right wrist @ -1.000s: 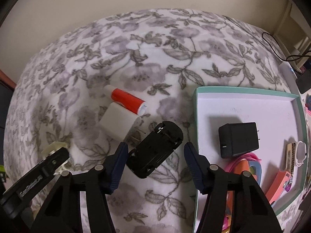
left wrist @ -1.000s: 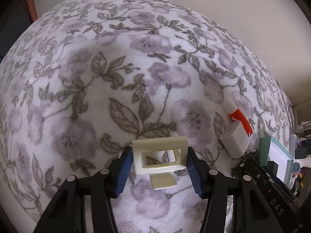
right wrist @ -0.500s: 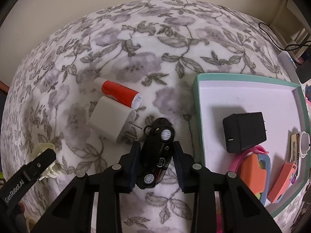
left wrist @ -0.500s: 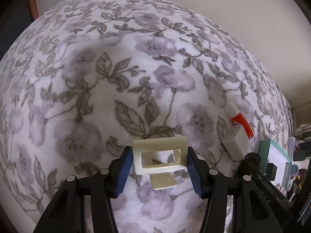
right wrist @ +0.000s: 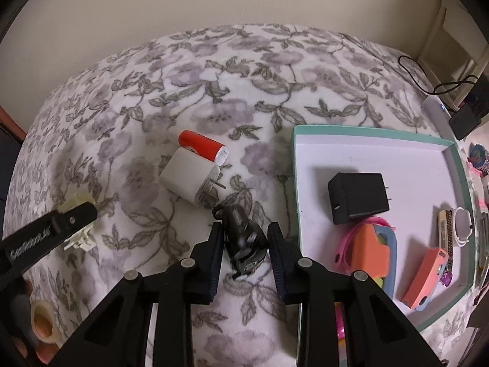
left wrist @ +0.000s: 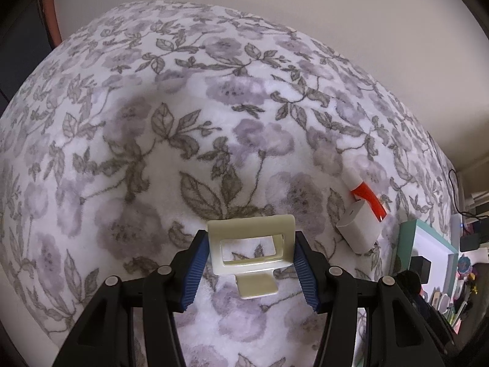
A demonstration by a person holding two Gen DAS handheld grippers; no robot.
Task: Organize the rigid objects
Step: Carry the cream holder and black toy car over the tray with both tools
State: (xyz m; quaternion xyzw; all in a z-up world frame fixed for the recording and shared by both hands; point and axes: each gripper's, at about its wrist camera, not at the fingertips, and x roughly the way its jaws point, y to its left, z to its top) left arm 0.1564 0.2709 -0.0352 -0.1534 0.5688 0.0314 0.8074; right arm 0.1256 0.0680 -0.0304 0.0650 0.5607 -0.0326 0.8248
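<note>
Since half a second ago the right gripper (right wrist: 244, 252) has lifted the black toy car (right wrist: 243, 241) and tipped it nose-up, so its underside and one wheel now face the camera; a second ago it lay flat between parted fingers. The left gripper (left wrist: 250, 267) has kept its clamp on the cream plastic frame (left wrist: 251, 246) throughout, with the floral blanket (left wrist: 152, 153) sliding a little beneath it.

In the right wrist view, at 9 o'clock, the left gripper's black finger (right wrist: 49, 232) crosses the cream frame (right wrist: 78, 224), which sits on or just above the blanket; contact cannot be told. At 8 o'clock, near the frame edge, lies a roll of tape (right wrist: 42, 321). Towards 11 o'clock of the car, the white wall charger (right wrist: 191, 180) lies prongs toward the car, touching the red-and-white tube (right wrist: 203, 146) behind it. At centre, the right gripper's fingers are pressed against both sides of the car. At 3 o'clock the teal-rimmed tray (right wrist: 366, 131) holds a black power adapter (right wrist: 357, 197), an orange-and-blue toy (right wrist: 371, 252) over a pink band (right wrist: 345, 246), and a coral case (right wrist: 424, 278).

In the left wrist view, the charger (left wrist: 359, 229) and tube (left wrist: 368, 198) lie at 3 o'clock of the held frame.
</note>
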